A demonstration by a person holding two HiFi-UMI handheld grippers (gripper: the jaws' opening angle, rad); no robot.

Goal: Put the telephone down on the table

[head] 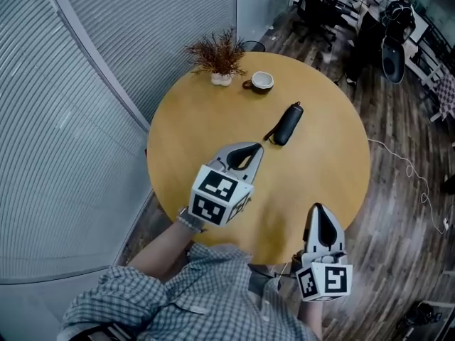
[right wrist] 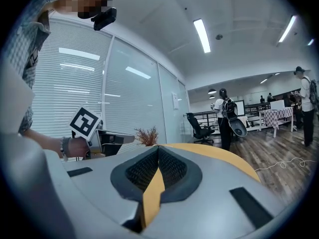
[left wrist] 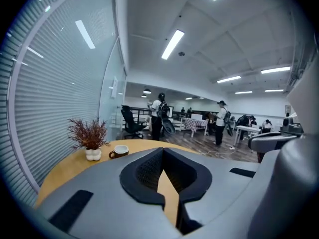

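Observation:
The telephone [head: 287, 123], a black oblong handset with a short cord loop, lies on the round wooden table [head: 192, 119] right of its middle. My left gripper [head: 254, 148] hovers above the table just short of the handset, jaws shut with nothing between them; in its own view [left wrist: 163, 151] the pads meet and the handset is hidden. My right gripper [head: 318, 207] hangs over the table's near edge, also shut and empty [right wrist: 158, 148]. The left gripper's marker cube [right wrist: 83, 123] shows at the left of the right gripper view.
A small dried plant [head: 219, 55] in a white pot and a white cup [head: 261, 82] stand at the table's far edge. A glass wall with blinds [head: 85, 105] runs along the left. Office chairs [head: 392, 41] and a floor cable [head: 412, 169] lie to the right.

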